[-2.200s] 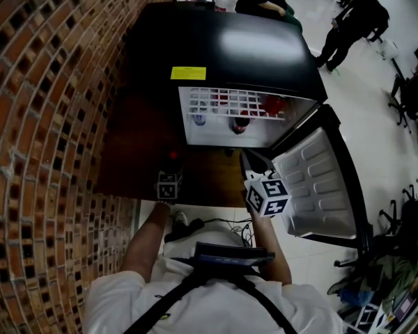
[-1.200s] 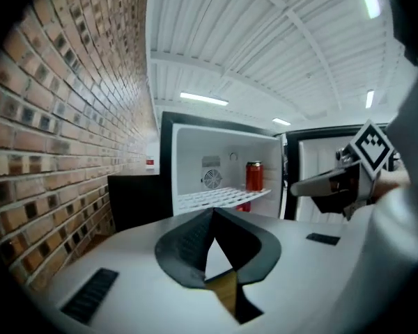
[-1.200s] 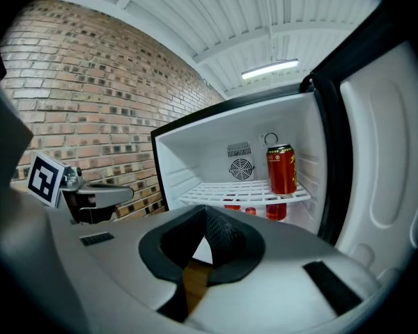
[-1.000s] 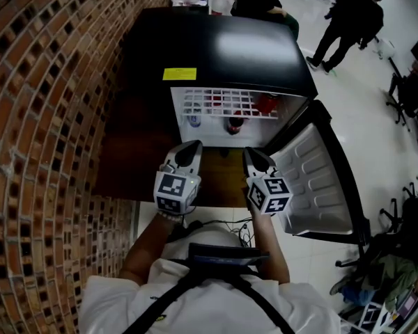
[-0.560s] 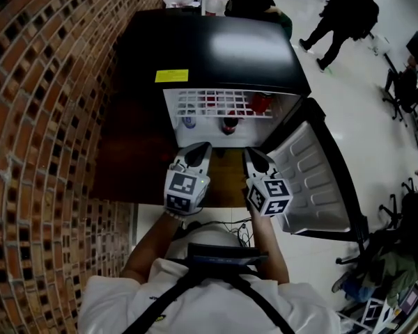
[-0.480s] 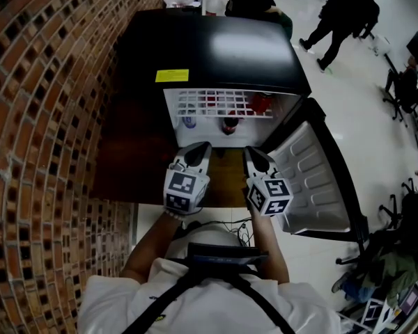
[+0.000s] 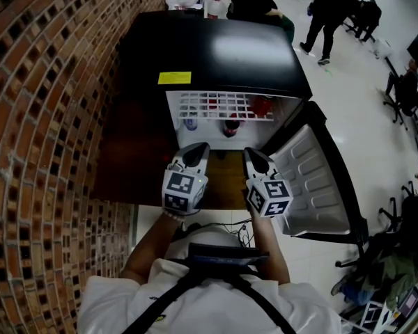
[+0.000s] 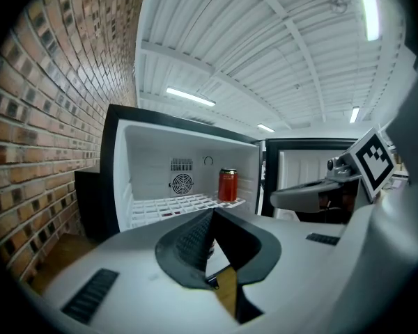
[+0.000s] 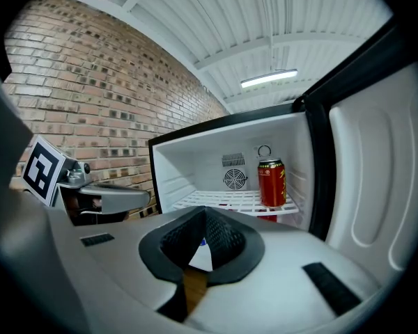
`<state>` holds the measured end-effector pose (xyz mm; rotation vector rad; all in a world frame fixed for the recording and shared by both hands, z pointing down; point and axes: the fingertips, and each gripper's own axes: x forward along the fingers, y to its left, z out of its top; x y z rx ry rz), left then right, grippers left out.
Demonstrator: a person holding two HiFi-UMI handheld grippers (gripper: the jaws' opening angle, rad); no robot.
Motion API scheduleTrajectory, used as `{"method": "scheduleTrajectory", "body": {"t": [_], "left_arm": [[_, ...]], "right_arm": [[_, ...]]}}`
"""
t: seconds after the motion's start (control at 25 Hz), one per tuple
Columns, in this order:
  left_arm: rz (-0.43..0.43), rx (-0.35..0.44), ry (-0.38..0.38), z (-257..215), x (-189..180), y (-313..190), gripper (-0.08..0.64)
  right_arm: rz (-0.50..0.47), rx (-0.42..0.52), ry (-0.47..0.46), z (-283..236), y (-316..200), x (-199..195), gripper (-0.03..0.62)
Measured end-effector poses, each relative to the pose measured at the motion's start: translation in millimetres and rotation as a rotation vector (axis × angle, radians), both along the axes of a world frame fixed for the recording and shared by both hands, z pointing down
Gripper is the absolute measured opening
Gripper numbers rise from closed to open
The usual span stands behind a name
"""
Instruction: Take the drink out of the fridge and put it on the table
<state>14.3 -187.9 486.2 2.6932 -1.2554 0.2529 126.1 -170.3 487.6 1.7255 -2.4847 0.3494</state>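
Note:
A red drink can (image 8: 228, 185) stands upright on the white wire shelf (image 8: 174, 206) at the right of the open fridge (image 7: 223, 47); it also shows in the right gripper view as the can (image 9: 271, 183) and from above as the can (image 7: 261, 105). Two more drinks (image 7: 231, 125) sit under the shelf. My left gripper (image 7: 197, 149) and right gripper (image 7: 251, 154) hover side by side in front of the fridge opening, short of the shelf. Both are shut with nothing in them: left gripper (image 8: 210, 218), right gripper (image 9: 205, 216).
The fridge door (image 7: 313, 179) hangs open to the right. A brick wall (image 7: 49, 117) runs along the left. A brown wooden surface (image 7: 132, 158) lies left of and under the fridge. People (image 7: 331, 12) stand on the floor at the back right.
The left gripper has risen from low by the person's side to sit level with the right gripper before the fridge. In the last half second both grippers barely move.

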Motion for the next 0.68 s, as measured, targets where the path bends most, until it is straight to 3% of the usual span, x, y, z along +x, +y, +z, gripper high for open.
{"method": "scheduleTrajectory", "body": {"t": [0.68], "left_arm": [[-0.004, 0.002, 0.013, -1.6, -2.7, -0.2, 0.003]], "right_arm": [[-0.004, 0.002, 0.006, -1.5, 1.5, -2.7, 0.015]]}}
